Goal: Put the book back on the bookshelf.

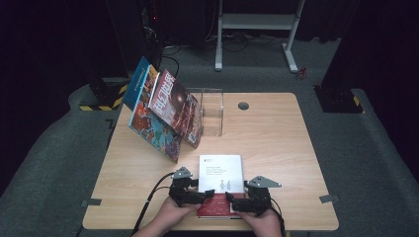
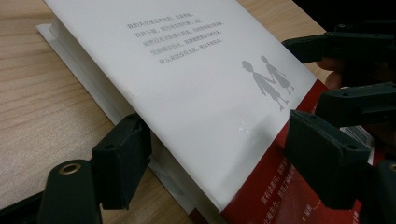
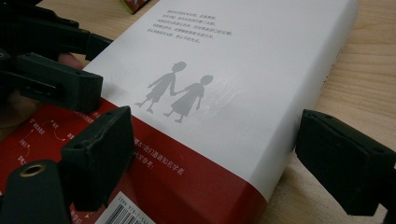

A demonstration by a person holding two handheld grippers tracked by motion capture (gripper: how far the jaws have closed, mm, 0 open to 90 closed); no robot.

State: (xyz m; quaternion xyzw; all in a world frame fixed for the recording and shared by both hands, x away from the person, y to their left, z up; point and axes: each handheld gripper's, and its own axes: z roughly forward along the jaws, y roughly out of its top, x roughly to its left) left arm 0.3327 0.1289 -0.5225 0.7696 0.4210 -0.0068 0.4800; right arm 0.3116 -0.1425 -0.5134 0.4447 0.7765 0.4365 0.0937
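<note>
A white book [image 1: 221, 170] with a red band across its near end lies flat on the wooden table [image 1: 276, 148], close to the front edge. Its cover shows two grey figures holding hands [image 3: 180, 93]. My left gripper [image 1: 202, 195] is open at the book's near left corner. In the left gripper view, my left gripper [image 2: 224, 158] has one jaw beside the page edge and the other over the red band. My right gripper [image 1: 234, 199] is open at the near right corner. Seen from its own camera, my right gripper [image 3: 222, 161] has one jaw over the red band and one off the edge.
Several colourful books [image 1: 158, 111] lean against a clear acrylic holder [image 1: 211, 111] at the back left of the table. A round grey grommet [image 1: 243, 105] sits near the back edge. A white desk frame [image 1: 257, 29] stands on the floor behind.
</note>
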